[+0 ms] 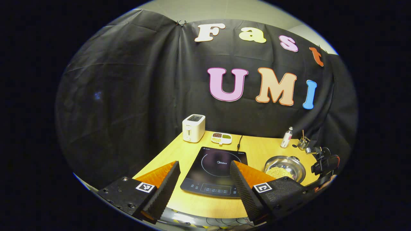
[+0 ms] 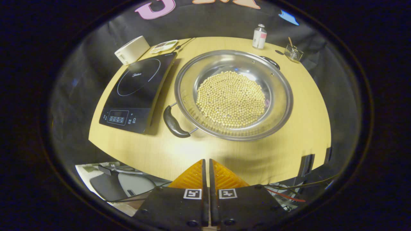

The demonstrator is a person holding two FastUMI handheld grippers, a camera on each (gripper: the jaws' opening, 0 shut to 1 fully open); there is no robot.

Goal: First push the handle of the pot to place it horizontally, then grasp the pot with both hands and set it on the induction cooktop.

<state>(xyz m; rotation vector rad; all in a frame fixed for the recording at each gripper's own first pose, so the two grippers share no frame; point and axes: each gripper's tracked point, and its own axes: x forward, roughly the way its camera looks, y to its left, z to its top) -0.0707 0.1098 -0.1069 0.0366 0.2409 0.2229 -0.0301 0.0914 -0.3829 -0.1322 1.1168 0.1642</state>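
My pot point(image 2: 233, 95) sits on the yellow bench point(image 2: 179, 150), handles at 7 and 1 o'clock, cooktop point(image 2: 138, 93) at 9. My left hand-held gripper point(image 1: 204, 166) gapes wide; my right hand-held gripper point(image 2: 206, 165) is closed, empty.

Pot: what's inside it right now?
The pot holds a heap of small pale yellow beans, spread over the middle. The bottom beneath them is covered, so anything underneath can't be seen.

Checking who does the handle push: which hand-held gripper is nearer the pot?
Right. The right hand-held gripper hovers shut just short of the pot; the left hand-held gripper is open before the induction cooktop.
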